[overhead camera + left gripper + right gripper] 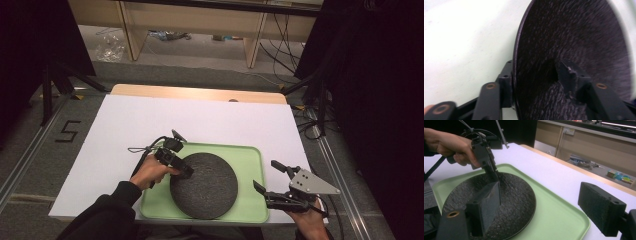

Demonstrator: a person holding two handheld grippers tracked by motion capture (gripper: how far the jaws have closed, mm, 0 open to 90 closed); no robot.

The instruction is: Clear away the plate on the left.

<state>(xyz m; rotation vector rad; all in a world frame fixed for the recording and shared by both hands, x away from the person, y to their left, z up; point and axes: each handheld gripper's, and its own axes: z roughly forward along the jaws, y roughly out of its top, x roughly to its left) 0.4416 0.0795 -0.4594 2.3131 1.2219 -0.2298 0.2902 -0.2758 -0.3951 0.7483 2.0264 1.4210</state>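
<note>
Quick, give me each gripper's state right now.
Left gripper: jaws astride the rim of the dark plate, gap showing at one pad; not clamped.
Right gripper: open, holding nothing.

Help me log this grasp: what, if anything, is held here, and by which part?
The left gripper straddles the dark plate's rim, one jaw under and one on top, but the pads seem loose. The right gripper is open, holding nothing.

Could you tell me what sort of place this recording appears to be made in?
Probably a lab recording station, not a kitchen: a white-covered table holds just a green tray and dark round plate, black curtains flank it, and loose cables trail on the floor.
</note>
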